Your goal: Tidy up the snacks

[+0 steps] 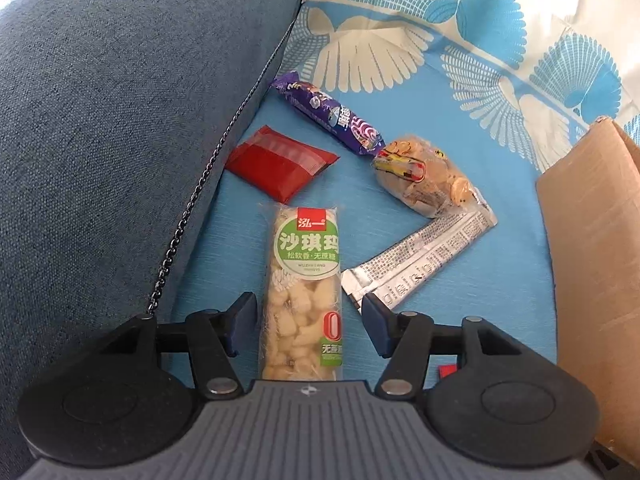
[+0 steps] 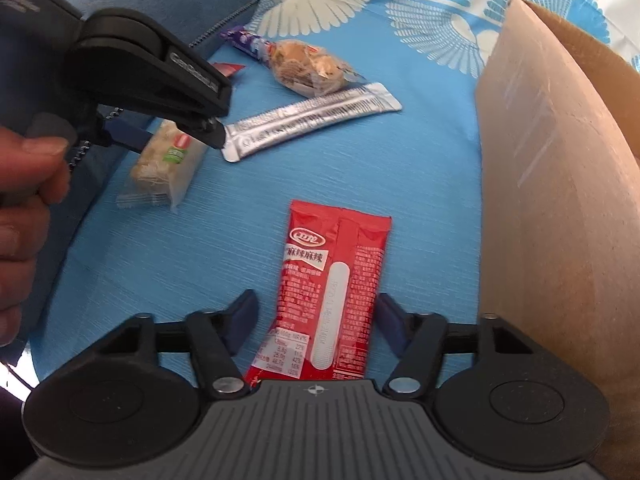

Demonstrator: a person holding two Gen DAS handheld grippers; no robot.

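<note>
In the left wrist view my left gripper (image 1: 310,314) is open, its fingers either side of a clear sachima bar with a green label (image 1: 304,280), not closed on it. Beyond lie a small red packet (image 1: 280,164), a purple bar (image 1: 332,118), a clear cookie bag (image 1: 424,176) and a silver stick pack (image 1: 424,256). In the right wrist view my right gripper (image 2: 316,316) is open around a long red spicy snack packet (image 2: 332,296). The left gripper (image 2: 172,128) shows there over the sachima bar (image 2: 168,164), next to the silver pack (image 2: 312,116).
A brown cardboard box (image 2: 560,200) stands at the right, also in the left wrist view (image 1: 592,240). A grey-blue cushion (image 1: 120,120) rises on the left. A patterned blue-and-white pillow (image 1: 440,20) lies behind. Everything rests on a blue fabric seat (image 2: 160,260).
</note>
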